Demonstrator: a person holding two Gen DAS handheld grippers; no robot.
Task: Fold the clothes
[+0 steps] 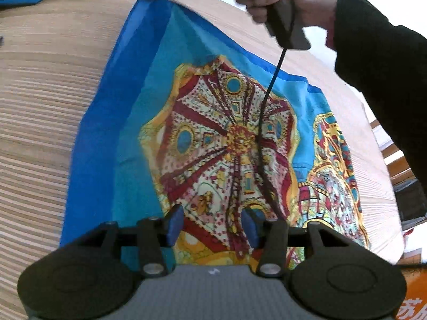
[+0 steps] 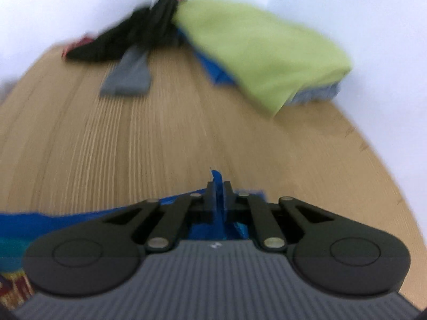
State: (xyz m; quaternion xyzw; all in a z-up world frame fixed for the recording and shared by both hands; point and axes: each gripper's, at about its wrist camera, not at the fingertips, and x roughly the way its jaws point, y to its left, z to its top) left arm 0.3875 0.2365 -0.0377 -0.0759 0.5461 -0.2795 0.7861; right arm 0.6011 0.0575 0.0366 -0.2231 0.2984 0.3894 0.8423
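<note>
Left gripper point(image 1: 210, 222) jaws apart over printed scarf point(image 1: 229, 138); right gripper point(image 2: 216, 190) clamped on far blue corner.

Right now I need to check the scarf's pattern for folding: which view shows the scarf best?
The left wrist view: the scarf spreads across the table, its medallion print and blue border sharp. The right wrist view is blurred and shows only a blue edge strip, with a bit pinched in the right gripper.

Black gripper point(image 1: 212, 226) (blue pads point(image 1: 174, 222))
</note>
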